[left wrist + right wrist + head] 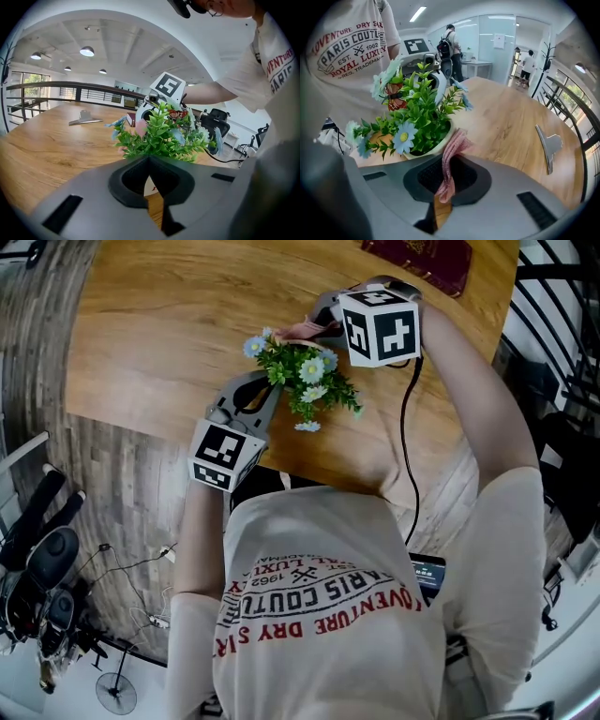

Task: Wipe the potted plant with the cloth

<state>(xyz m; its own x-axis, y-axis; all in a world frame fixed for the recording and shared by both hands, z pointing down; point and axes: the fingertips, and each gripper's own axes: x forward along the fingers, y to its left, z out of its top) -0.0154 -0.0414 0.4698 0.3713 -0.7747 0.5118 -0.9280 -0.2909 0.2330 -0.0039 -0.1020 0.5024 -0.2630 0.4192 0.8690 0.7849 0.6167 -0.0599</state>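
A potted plant [305, 381] with green leaves and pale blue and white flowers stands on the wooden table [150, 324] near its front edge. My right gripper [314, 326] sits at the plant's far side, shut on a pink cloth [449, 164]. The cloth hangs from the jaws beside the white pot [440, 144]. My left gripper [275, 381] is at the plant's near side with its jaws shut, tips right under the foliage [159, 136]. Leaves hide whether the tips pinch the pot's rim.
A dark red book [422, 259] lies at the table's far edge. A metal clip [548, 143] lies on the wood further off. The table's rounded edge [141, 427] runs just behind the left gripper. A black cable [405, 437] trails from the right gripper.
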